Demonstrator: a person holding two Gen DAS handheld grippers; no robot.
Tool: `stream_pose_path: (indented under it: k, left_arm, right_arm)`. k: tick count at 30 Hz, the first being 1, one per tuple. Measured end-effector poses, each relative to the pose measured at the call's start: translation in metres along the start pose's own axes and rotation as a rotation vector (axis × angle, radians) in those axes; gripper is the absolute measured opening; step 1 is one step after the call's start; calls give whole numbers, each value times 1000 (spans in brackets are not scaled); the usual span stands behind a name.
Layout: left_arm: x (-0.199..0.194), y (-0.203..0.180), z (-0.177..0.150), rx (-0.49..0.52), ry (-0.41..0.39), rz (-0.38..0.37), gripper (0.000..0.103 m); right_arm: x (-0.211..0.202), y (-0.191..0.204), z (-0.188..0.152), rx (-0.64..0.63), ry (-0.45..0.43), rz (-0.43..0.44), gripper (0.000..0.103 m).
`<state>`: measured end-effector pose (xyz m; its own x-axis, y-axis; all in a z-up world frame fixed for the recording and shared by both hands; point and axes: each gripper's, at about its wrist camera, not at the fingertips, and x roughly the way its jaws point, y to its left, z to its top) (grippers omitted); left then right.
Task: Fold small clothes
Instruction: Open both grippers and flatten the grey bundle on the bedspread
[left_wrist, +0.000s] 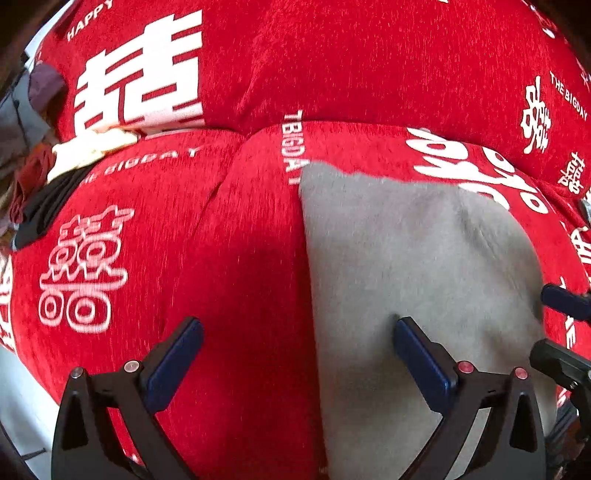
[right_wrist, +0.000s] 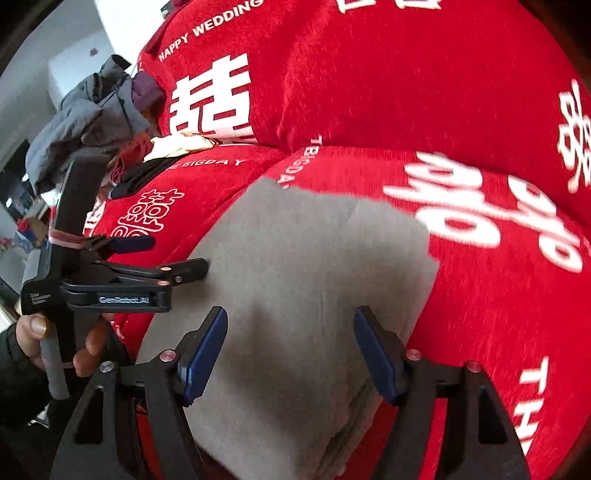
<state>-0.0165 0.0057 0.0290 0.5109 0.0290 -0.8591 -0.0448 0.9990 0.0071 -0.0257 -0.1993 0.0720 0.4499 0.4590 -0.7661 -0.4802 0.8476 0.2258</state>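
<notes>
A grey folded garment (left_wrist: 406, 277) lies flat on a red sofa cover (left_wrist: 240, 258) printed with white characters. My left gripper (left_wrist: 299, 354) stands wide open just above it. Its right finger (left_wrist: 421, 358) is over the grey cloth and its left finger is over the red cover, with the garment's left edge between them. In the right wrist view the same garment (right_wrist: 314, 266) shows stacked layers at its near edge. My right gripper (right_wrist: 291, 350) hovers open over it, pads clear of the cloth. The left gripper (right_wrist: 166, 254), held by a hand (right_wrist: 88, 347), sits at the garment's left edge.
A heap of other clothes lies at the sofa's far left: a grey jacket (right_wrist: 85, 125), a cream cloth (left_wrist: 92, 147), and black (left_wrist: 48, 210) and dark red pieces. The sofa's red back cushion (left_wrist: 332, 66) rises behind the garment. A white wall (right_wrist: 74, 55) stands beyond.
</notes>
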Motion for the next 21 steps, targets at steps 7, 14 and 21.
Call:
stream_pose_path:
  k: [7,14,21]
  left_arm:
    - [26,-11,35,16,17,17,103]
    - [58,-12,54,7,52,5,103]
    - [64,-9,66,-3,96,-5,103]
  right_arm:
    - [46,-20,36,2,93,-19,75]
    - [78,-37,56,-14,117,-39,75]
    - [76,-48,67,35,133,-88,76]
